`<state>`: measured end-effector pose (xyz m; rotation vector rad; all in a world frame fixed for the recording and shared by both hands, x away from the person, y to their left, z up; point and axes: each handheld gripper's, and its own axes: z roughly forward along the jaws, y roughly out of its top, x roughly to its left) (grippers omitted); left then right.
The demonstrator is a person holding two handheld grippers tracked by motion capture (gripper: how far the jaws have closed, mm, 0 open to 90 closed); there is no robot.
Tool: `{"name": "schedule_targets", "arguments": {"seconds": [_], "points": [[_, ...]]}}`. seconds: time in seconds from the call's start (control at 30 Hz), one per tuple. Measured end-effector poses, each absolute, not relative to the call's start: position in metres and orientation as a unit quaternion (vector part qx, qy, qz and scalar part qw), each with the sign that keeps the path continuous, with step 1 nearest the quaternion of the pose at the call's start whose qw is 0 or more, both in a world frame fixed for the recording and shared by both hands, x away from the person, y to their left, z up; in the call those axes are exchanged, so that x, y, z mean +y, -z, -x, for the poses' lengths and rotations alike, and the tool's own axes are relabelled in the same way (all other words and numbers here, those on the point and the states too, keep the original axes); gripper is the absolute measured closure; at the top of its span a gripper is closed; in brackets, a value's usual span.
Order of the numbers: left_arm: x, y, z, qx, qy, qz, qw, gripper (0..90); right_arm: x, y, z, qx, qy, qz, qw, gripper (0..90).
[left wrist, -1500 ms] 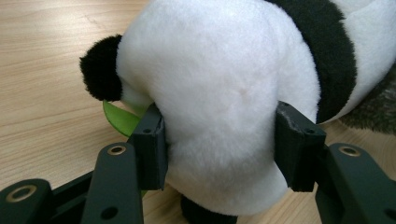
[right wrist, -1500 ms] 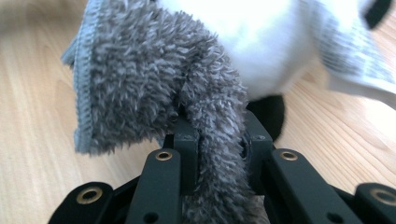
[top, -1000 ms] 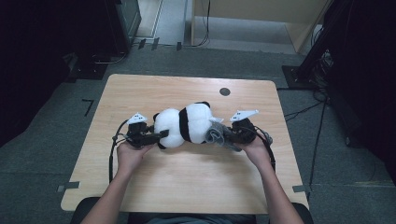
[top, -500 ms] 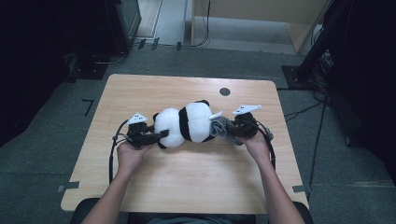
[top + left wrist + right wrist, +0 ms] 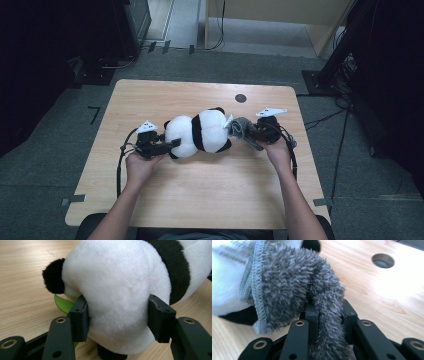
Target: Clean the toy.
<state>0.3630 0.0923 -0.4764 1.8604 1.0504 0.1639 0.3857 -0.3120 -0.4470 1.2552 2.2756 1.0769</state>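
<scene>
Black-and-white plush, a panda [image 5: 200,132], lay on its side near the middle of the pale wooden counter [image 5: 200,200], stretched between the two grippers. The left gripper [image 5: 117,312] was clamped on the panda's white rounded end, one black jaw pressed into the fur on either side, as the left gripper view showed; a black ear or paw stuck out at the upper left, and a green leaf [image 5: 63,303] peeked from under the toy beside the left jaw. In the high view this gripper [image 5: 167,145] sat at the panda's left end, held by the left hand [image 5: 140,167]. At the other end, the right gripper [image 5: 328,312] pinched a fold of fuzzy grey cloth [image 5: 294,282] with a stitched edge, the jaws closed tight on the pile. From above, the grey cloth [image 5: 242,127] touched the panda's right end, with the right gripper [image 5: 252,134] and right hand [image 5: 280,150] just beyond it. A dark round hole [image 5: 240,98] lay in the counter behind the toy.
</scene>
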Motion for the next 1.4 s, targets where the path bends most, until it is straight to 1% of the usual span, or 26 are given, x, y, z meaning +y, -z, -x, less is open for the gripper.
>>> {"name": "schedule_targets", "arguments": {"seconds": [0.17,0.27,0.4,0.6,0.7,0.83,0.93,1.07,1.2,1.4], "points": [[0.093,0.477,-0.364,0.432,-0.064,-0.760,0.482,40.2,-0.320,0.435,-0.387,0.782,-0.376,-0.457,0.197,74.5],[0.093,0.477,-0.364,0.433,-0.064,-0.758,0.484,38.2,-0.320,0.431,-0.387,0.773,-0.389,-0.464,0.193,74.5],[0.093,0.478,-0.365,0.432,-0.065,-0.756,0.487,34.7,-0.306,0.432,-0.385,0.780,-0.391,-0.452,0.186,74.3],[0.094,0.481,-0.368,0.427,-0.068,-0.755,0.494,27.5,-0.279,0.440,-0.384,0.796,-0.388,-0.436,0.163,74.0],[0.092,0.484,-0.369,0.422,-0.072,-0.755,0.496,21.3,-0.267,0.449,-0.384,0.806,-0.378,-0.427,0.160,74.4],[0.093,0.481,-0.372,0.423,-0.066,-0.760,0.489,19.2,-0.269,0.450,-0.387,0.803,-0.381,-0.430,0.158,74.1],[0.097,0.479,-0.370,0.421,-0.066,-0.759,0.491,18.8,-0.273,0.449,-0.388,0.803,-0.381,-0.429,0.160,74.1],[0.105,0.475,-0.366,0.416,-0.087,-0.757,0.496,19.2,-0.276,0.447,-0.389,0.805,-0.379,-0.426,0.164,74.1],[0.121,0.472,-0.365,0.418,-0.106,-0.752,0.499,21.9,-0.280,0.447,-0.392,0.803,-0.381,-0.428,0.162,74.1],[0.138,0.474,-0.370,0.422,-0.124,-0.758,0.482,24.6,-0.280,0.448,-0.395,0.805,-0.380,-0.427,0.159,74.1]]}}
